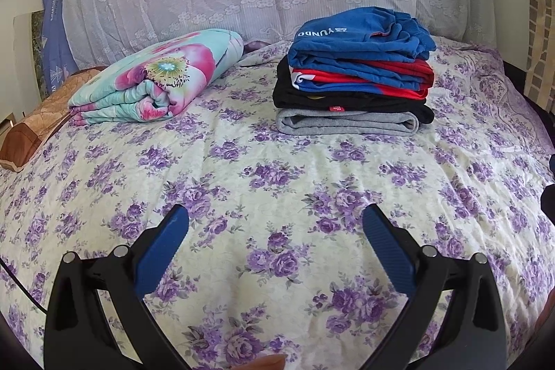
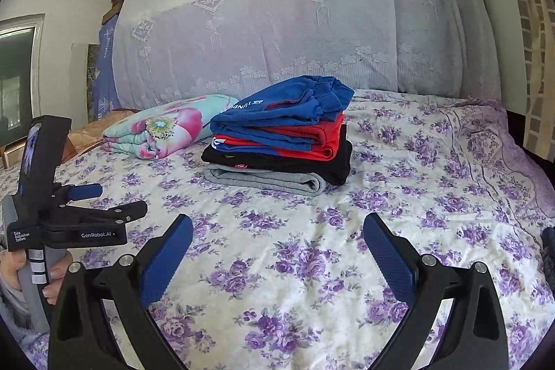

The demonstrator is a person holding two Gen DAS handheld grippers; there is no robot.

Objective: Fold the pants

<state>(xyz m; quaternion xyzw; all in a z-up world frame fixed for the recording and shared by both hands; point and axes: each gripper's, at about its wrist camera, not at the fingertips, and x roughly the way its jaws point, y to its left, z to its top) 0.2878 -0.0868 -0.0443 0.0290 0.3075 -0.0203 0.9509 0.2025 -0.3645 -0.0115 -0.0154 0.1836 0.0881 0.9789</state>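
The left gripper [image 1: 275,224] hangs over the floral bedspread [image 1: 242,169], its blue-padded jaws spread wide with nothing between them. At one o'clock sits a stack of folded pants [image 1: 355,75]: blue on top, then red and blue, black, and grey at the bottom. At eleven o'clock lies a rolled floral quilt [image 1: 156,75], well apart from the stack.

Black left claw [image 1: 275,224] and right claw [image 2: 277,231], blue ribbed pads, silver screws

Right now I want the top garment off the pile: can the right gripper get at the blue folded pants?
Probably yes: the right gripper has open jaws, and only bare floral bedspread lies before the blue folded pants.
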